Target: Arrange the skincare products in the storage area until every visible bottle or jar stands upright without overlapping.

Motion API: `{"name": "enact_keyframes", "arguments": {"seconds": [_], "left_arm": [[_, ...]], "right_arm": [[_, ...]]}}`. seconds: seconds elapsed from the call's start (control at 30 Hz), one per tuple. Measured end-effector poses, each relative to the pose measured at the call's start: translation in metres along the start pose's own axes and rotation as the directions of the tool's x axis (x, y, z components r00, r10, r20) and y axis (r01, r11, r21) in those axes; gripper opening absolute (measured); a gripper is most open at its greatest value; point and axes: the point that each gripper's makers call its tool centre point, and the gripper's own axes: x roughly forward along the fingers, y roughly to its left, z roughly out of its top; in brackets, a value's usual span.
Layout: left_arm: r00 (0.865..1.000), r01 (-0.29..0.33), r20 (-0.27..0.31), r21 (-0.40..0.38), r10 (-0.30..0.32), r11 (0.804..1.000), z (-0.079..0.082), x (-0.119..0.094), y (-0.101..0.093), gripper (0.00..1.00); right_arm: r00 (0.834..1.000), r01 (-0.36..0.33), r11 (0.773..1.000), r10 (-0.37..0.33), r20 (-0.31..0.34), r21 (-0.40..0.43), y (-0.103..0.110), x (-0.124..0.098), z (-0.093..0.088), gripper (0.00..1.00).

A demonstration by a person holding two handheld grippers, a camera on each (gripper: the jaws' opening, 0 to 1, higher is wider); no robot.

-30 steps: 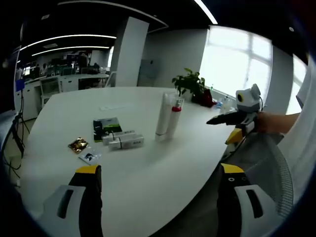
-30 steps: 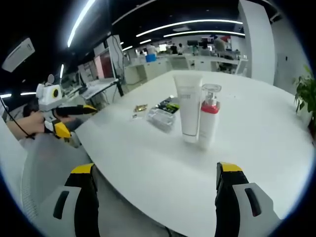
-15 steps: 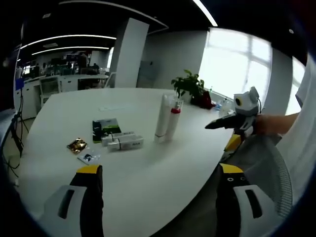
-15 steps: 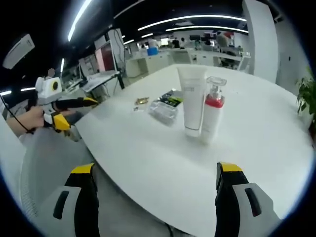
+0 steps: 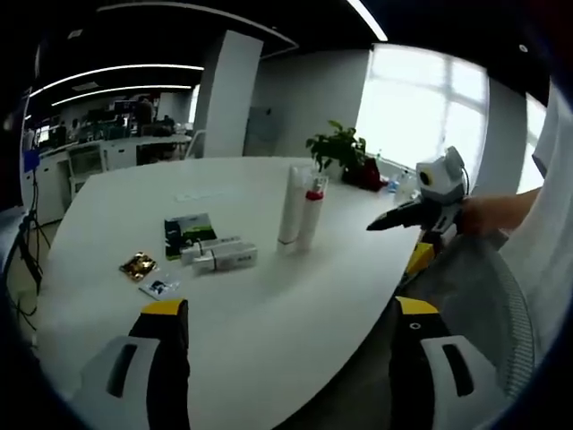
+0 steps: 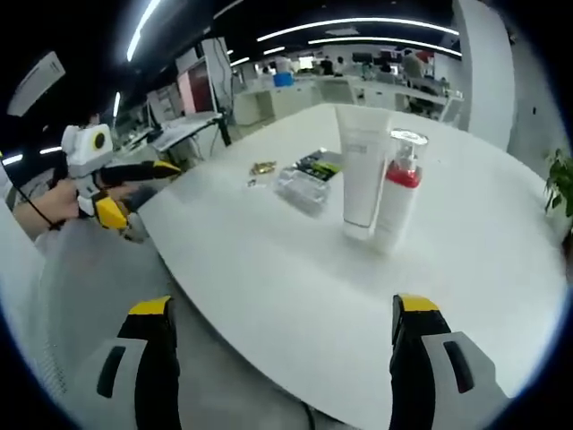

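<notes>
Spanning an open office, the white table [image 6: 269, 269] holds upright bottles [image 6: 380, 184] (both grippers wide, empty).

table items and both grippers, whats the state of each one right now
white tube: standing upright
pump bottle: upright, close beside the tube
two clear bottles: lying on their sides, side by side
green-black packet: lying flat
gold sachet: lying flat
small sachet: lying flat
left gripper: open, empty
right gripper: open, empty
</notes>
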Motion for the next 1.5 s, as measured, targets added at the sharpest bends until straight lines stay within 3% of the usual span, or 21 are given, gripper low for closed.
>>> {"name": "enact_keyframes", "arguments": {"seconds": [0.33, 0.73, 0.93, 1.17, 1.3, 1.5], "left_arm": [[1.000, -0.014, 0.026, -0.035, 0.015, 0.999, 0.003, -0.002, 0.007, 0.83], [0.999, -0.037, 0.011, -0.010, 0.038, 0.999, 0.000, -0.004, 0.015, 0.81], [0.999, -0.044, 0.011, -0.020, 0.044, 0.999, -0.002, -0.004, 0.019, 0.80], [0.999, -0.040, 0.000, -0.025, 0.040, 0.999, -0.006, -0.003, 0.019, 0.78], [0.999, -0.049, 0.001, -0.027, 0.049, 0.998, -0.005, -0.003, 0.020, 0.78], [0.999, -0.037, -0.003, -0.024, 0.037, 0.999, -0.007, -0.002, 0.017, 0.78]], "right_arm": [[0.998, -0.052, 0.995, 0.048, -0.050, -0.081, 0.013, 0.015, 0.013, 0.91], [0.989, -0.116, 0.960, 0.089, -0.115, -0.256, 0.023, 0.048, 0.048, 0.83], [0.986, -0.132, 0.933, 0.091, -0.137, -0.334, 0.027, 0.065, 0.063, 0.80], [0.977, -0.147, 0.881, 0.058, -0.204, -0.450, 0.023, 0.089, 0.075, 0.72], [0.972, -0.173, 0.867, 0.074, -0.221, -0.468, 0.027, 0.103, 0.082, 0.71], [0.961, -0.183, 0.845, 0.046, -0.274, -0.503, 0.029, 0.128, 0.091, 0.65]]}}
